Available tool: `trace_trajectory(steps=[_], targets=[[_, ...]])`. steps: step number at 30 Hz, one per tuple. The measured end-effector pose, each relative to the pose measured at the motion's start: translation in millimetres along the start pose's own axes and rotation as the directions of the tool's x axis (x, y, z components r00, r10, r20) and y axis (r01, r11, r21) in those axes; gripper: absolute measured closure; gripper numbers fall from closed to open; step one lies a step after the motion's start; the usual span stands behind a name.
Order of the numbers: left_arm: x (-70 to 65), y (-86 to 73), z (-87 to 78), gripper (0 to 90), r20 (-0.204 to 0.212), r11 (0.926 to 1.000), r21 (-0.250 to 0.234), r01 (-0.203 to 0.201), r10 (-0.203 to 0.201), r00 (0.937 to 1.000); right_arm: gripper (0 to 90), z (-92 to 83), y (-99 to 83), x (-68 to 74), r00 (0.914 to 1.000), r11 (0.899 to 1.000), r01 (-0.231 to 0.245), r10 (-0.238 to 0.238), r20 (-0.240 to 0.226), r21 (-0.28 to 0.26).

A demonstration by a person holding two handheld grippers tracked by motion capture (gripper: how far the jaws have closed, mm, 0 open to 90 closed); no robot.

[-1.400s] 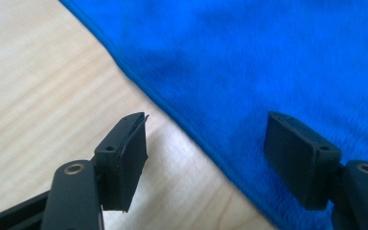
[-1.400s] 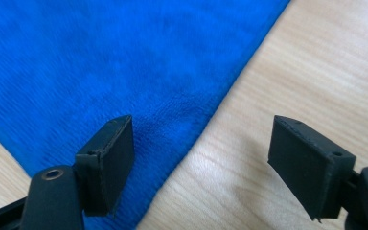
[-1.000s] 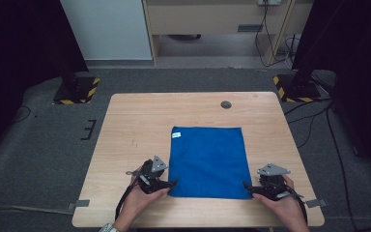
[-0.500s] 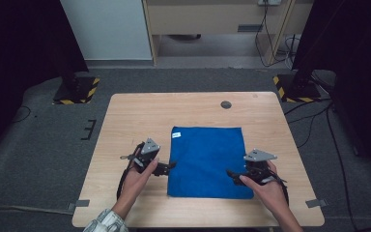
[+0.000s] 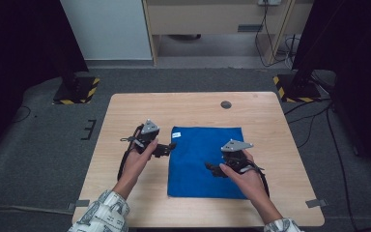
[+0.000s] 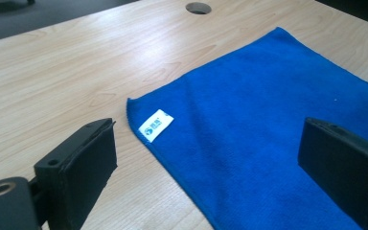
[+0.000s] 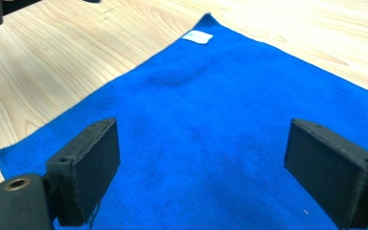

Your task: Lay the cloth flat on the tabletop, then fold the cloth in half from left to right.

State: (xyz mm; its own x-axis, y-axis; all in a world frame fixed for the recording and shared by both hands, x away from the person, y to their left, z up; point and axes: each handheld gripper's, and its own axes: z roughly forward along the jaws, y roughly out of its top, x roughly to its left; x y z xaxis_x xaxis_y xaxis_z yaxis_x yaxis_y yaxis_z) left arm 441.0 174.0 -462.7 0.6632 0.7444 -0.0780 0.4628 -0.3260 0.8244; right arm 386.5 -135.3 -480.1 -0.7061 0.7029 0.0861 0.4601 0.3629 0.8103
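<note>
The blue cloth (image 5: 204,162) looks like soft microfibre, matt, with a fine ribbed nap and a stitched hem; a small smooth white label (image 6: 155,125) sits at its far left corner. The bench (image 5: 193,108) is pale wood-grain laminate, smooth with a faint sheen. The left gripper (image 5: 168,149) and right gripper (image 5: 212,168) are matt black plastic, their pads (image 7: 92,167) slightly rough, each topped by a dull grey plate. The floor (image 5: 38,154) is coarse grey carpet.

Print on the cloth's white label (image 6: 155,125) too small to read, blue cloth (image 7: 230,120) cut off by right gripper view's edges
</note>
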Motion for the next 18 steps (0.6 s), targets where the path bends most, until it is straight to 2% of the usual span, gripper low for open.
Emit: trace_trajectory(steps=[4, 15, 18], targets=[[-1.1, 6.0, 2.7, 5.0, 0.025, 1.0, 0.001, 0.0, 0.0, 0.9997, 13.0, 4.4, 4.7, 5.8, 0.9998, 1.0, 0.015, -0.015, -0.013, 0.005], [-0.6, 13.7, 5.7, 5.2, 0.033, 1.0, 0.008, -0.003, 0.003, 0.9995, 14.6, 14.5, 12.2, 20.9, 0.9978, 0.998, 0.052, -0.051, -0.042, 0.024], [2.5, 15.5, 5.0, 5.3, 0.026, 1.0, 0.003, 0.009, -0.009, 0.9996, 14.6, 16.4, 12.8, 24.2, 0.9973, 0.998, 0.054, -0.052, -0.051, 0.033]])
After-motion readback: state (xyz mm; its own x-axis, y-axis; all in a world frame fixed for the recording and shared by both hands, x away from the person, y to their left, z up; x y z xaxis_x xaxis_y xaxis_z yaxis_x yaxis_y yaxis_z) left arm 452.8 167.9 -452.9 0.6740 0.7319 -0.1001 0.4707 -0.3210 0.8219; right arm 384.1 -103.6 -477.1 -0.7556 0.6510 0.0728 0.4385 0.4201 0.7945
